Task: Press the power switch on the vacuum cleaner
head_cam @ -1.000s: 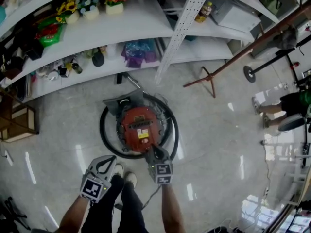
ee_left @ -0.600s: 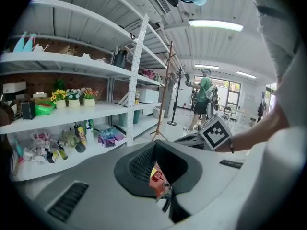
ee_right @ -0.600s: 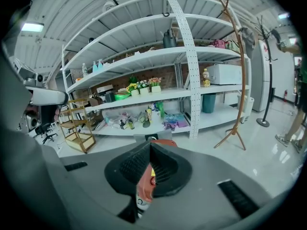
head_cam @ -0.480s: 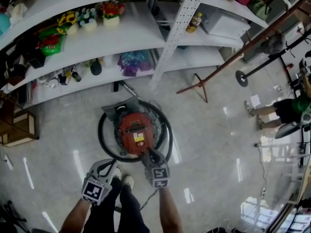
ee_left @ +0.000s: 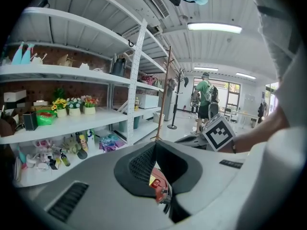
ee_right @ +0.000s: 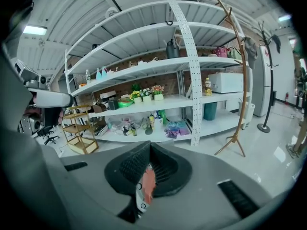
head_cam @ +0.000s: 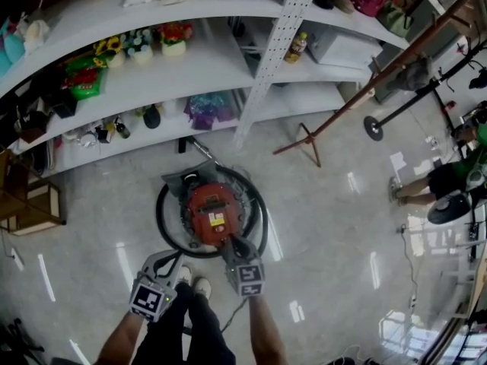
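Observation:
A round red vacuum cleaner (head_cam: 211, 213) stands on the glossy floor, with its black hose (head_cam: 162, 217) looped around it. My right gripper (head_cam: 229, 242) is shut, and its tips are at the vacuum's near edge. In the right gripper view the shut gripper (ee_right: 149, 145) points down, and the red vacuum cleaner (ee_right: 149, 183) shows through the gap behind the tips. My left gripper (head_cam: 176, 256) is shut and hangs left of the vacuum, apart from it. In the left gripper view this gripper (ee_left: 154, 144) also shows a strip of the red vacuum cleaner (ee_left: 155, 182). I cannot make out the power switch.
White shelves (head_cam: 190, 67) with flower pots, bottles and bags curve across the back. A wooden coat stand (head_cam: 308, 139) leans at the right. A small wooden rack (head_cam: 30, 204) stands at the left. My white shoes (head_cam: 194, 280) are just behind the vacuum. Another person (head_cam: 445, 177) stands far right.
The head view has drifted, so more of the shelves show. Both grippers keep nearly the same place relative to the vacuum, with the right one still at its near edge.

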The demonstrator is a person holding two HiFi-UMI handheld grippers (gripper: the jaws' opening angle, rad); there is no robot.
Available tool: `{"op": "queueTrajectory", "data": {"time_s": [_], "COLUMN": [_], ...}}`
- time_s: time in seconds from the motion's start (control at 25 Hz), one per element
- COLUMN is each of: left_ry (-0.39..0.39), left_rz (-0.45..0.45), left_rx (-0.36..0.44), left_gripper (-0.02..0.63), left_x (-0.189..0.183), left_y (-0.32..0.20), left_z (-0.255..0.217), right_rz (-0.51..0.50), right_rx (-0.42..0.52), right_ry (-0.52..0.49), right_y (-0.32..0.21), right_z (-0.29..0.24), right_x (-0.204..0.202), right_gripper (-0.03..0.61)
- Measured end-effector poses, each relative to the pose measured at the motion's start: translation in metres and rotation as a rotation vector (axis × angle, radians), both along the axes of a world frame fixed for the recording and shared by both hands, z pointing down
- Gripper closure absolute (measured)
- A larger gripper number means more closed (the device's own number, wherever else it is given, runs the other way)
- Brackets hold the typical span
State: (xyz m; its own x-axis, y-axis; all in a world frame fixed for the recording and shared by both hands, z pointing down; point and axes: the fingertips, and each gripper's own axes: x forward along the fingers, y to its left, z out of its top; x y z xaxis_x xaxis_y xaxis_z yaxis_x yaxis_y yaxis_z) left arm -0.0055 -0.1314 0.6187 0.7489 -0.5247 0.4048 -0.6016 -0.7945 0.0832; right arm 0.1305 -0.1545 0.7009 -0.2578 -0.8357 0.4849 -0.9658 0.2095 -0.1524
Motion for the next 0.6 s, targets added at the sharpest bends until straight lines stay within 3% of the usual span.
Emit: {"op": "queueTrajectory", "data": {"time_s": [0.6], "left_ry": [0.03], "left_rz": [0.015], "left_rx": [0.027], "left_gripper": [0.606], "left_x": [-0.006], "left_y": [0.011], "left_z": [-0.065], "right_rz": [0.029], "right_rx": [0.049], "right_ry": [-0.011], "right_y": [0.022], "right_z": [-0.088], "right_x": [-0.012], "right_gripper": [0.568]}}
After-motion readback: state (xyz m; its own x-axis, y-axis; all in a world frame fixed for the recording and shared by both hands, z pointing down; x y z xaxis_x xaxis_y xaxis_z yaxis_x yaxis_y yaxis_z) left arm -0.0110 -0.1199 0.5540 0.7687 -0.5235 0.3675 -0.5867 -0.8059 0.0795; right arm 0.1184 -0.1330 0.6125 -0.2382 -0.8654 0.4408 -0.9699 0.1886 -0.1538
